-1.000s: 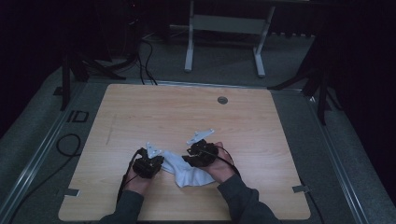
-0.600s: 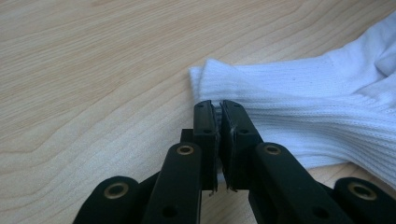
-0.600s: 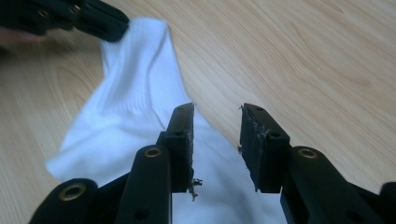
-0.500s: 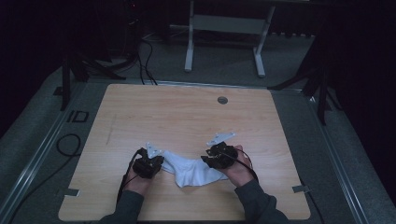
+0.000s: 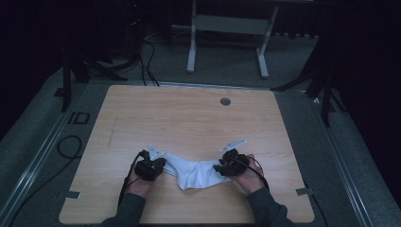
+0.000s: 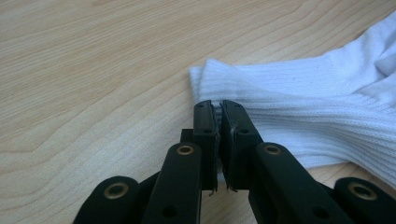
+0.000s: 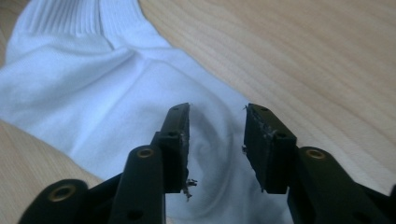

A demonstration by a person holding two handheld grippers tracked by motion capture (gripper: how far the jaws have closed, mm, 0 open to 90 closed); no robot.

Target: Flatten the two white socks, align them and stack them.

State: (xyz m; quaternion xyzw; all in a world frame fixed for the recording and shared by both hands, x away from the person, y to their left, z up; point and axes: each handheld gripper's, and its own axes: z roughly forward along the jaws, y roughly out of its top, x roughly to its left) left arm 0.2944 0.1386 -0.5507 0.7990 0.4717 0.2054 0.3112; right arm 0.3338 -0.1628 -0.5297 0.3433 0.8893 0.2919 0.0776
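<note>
A white sock [image 5: 194,172] lies stretched across the near part of the wooden table [image 5: 189,118], between my two grippers. My left gripper [image 5: 162,164] is at its left end. In the left gripper view, the left gripper [image 6: 219,105] is shut on the edge of the sock's ribbed cuff [image 6: 303,107]. My right gripper [image 5: 219,168] is at the sock's right end. Its jaws have just been opening. In the right gripper view, the right gripper [image 7: 217,112] stands with its pads apart over the sock [image 7: 93,79], with a wrinkle of fabric in the gap.
A round grommet [image 5: 225,101] sits in the table near its far edge. A metal desk frame [image 5: 227,28] stands on the floor beyond the table. Cables [image 5: 71,146] lie on the floor to the left. Both hands are close to the table's front edge.
My right gripper has moved to the right, away from the left one, drawing the sock's end along. The bunched sock is now stretched out. The left gripper has stayed put.
</note>
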